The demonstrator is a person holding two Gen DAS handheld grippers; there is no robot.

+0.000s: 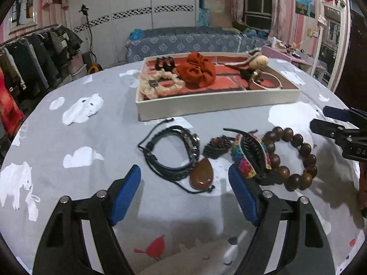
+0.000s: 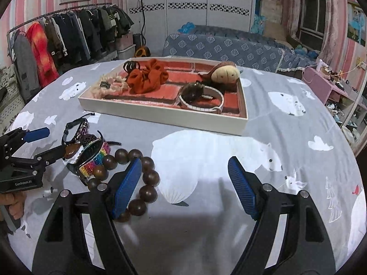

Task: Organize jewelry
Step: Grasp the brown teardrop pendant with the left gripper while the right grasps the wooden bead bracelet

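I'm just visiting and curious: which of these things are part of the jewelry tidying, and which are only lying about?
Part of the job:
- wooden bead bracelet
- black cord bracelet
- amber pendant
- rainbow hair clip
- tray, already holding an orange scrunchie

Just lying about:
- clothes rack
- bed

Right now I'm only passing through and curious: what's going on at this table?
A person holds a gripper in each hand over a heap of jewelry on the bear-print tablecloth. The left gripper is open, aimed at the black cord bracelet and amber pendant. The right gripper is open, one finger over the wooden bead bracelet. Neither holds anything. The tray behind already holds an orange scrunchie and other accessories.
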